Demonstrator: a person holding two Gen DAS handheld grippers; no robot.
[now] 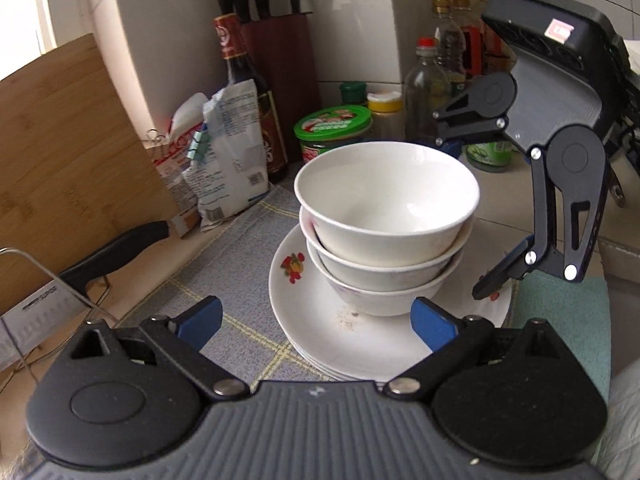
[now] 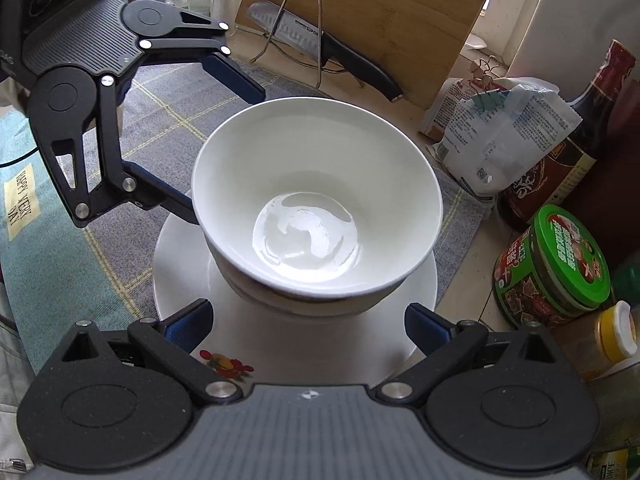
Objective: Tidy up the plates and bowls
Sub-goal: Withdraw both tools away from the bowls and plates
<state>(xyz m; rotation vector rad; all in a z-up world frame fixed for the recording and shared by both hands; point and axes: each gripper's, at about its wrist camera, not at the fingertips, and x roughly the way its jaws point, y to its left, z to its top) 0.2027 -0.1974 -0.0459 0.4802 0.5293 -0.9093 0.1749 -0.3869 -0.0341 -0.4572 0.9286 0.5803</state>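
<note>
On the bench, at the middle of the checked cloth: three white bowls (image 1: 386, 224) sit nested in one stack on top of a stack of plates (image 1: 316, 320), the top plate printed with a small fruit motif.
Step in hand: stacking looks finished; bowls and plates stand gathered in one pile, and neither gripper touches it.
Left gripper (image 1: 318, 318): jaws spread wide, nothing between them; it sits low at the near edge of the plates, pointing at the bowls.
Right gripper (image 2: 308, 318): jaws spread wide and empty, tilted steeply down over the top bowl, blue pads either side of the pile but apart from it.
Top bowl: sits slightly tilted in the one below, so the stack is not quite square; a gloss or wet patch shows at its bottom.
Next move, as a judgement: either draw both grippers clear, or grip the plate rim on both sides to shift the whole pile; the leaning bowls would call for a level, slow lift.
Surface: grey-blue cloth (image 2: 160, 120) with yellow lines, a teal mat beside it.
Back edge of bench: wooden cutting board (image 1: 68, 168), a cleaver (image 2: 304, 40) on a wire stand, sauce bottle (image 1: 248, 92), clipped packets, green-lidded jar (image 1: 334, 124), knife block.
Room: tiled kitchen corner, daylight from a window.
</note>
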